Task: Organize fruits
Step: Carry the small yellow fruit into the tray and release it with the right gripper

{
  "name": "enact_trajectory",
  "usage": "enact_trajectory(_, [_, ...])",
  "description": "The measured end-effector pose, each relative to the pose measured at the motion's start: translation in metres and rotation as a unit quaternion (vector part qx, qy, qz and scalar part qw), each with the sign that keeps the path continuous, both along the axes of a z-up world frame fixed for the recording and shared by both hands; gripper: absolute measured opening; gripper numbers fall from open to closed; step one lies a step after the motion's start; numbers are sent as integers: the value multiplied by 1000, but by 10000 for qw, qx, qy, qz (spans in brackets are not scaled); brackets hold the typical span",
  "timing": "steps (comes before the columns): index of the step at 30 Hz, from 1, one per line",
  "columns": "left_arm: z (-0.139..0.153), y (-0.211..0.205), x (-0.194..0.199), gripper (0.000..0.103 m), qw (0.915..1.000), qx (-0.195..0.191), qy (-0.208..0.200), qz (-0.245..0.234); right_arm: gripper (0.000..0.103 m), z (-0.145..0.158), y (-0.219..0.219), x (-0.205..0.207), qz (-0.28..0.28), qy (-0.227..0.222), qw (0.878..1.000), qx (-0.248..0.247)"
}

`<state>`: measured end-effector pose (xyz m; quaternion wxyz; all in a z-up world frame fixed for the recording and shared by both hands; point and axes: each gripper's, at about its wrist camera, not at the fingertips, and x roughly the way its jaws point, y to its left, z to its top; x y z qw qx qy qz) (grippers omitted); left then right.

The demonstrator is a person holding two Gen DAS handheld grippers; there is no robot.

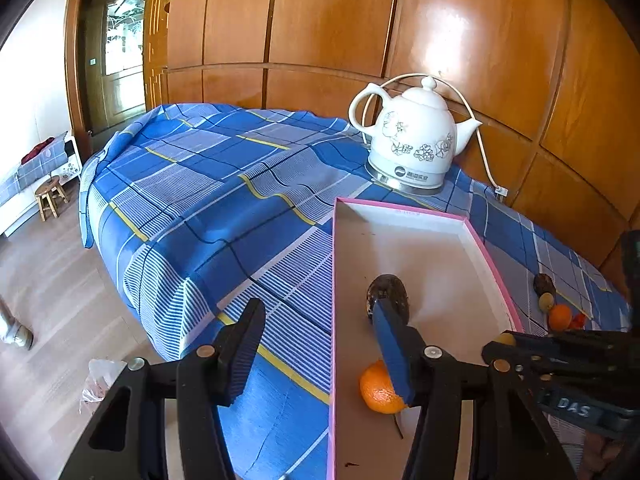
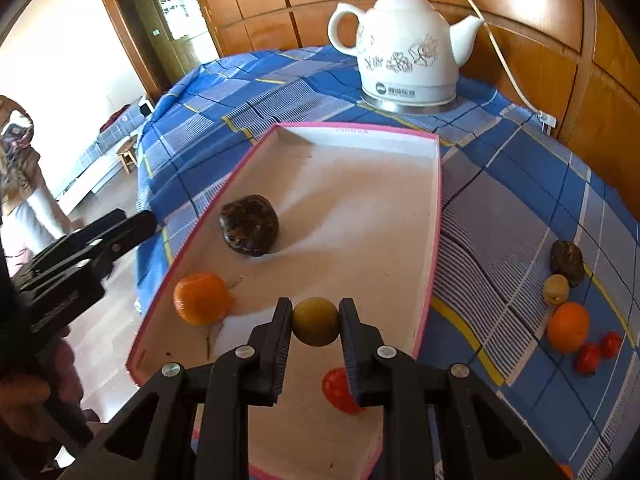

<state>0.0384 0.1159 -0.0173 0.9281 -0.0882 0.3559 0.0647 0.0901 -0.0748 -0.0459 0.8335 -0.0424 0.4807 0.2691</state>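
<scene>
Right claw (image 2: pixel 315 322) grips a small, round, yellow-green fruit (image 2: pixel 315 321) over the pink-rimmed box (image 2: pixel 434 216). Left claw (image 1: pixel 320 350) straddles its wall, released and empty.

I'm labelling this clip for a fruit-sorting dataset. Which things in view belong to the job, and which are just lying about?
Part of the job:
- pink-rimmed box
- yellow-green fruit clamped in the right tool
- orange, dark fruit and red fruit in the box
- fruits waiting on the cloth
- left tool at the box's left wall

Just lying about:
- white kettle
- wooden stool
</scene>
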Motion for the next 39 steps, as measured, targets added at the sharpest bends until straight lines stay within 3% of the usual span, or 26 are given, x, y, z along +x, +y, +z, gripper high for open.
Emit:
enact_trajectory(7, [-3, -5, -1, 57, 9999, -2, 55, -88, 30, -9, -5, 4, -188, 62, 9998, 47])
enact_trajectory(16, [3, -23, -5, 57, 9989, 44, -36, -466, 30, 19, -34, -17, -564, -318, 9975, 283])
enact_trajectory(25, [6, -52, -12, 57, 9957, 136, -47, -919, 30, 39, -106, -37, -1346, -470, 9889, 410])
enact_trajectory(39, [11, -98, -12, 57, 9847, 278, -17, -1720, 30, 46, -220, -49, -2523, -423, 9667, -11])
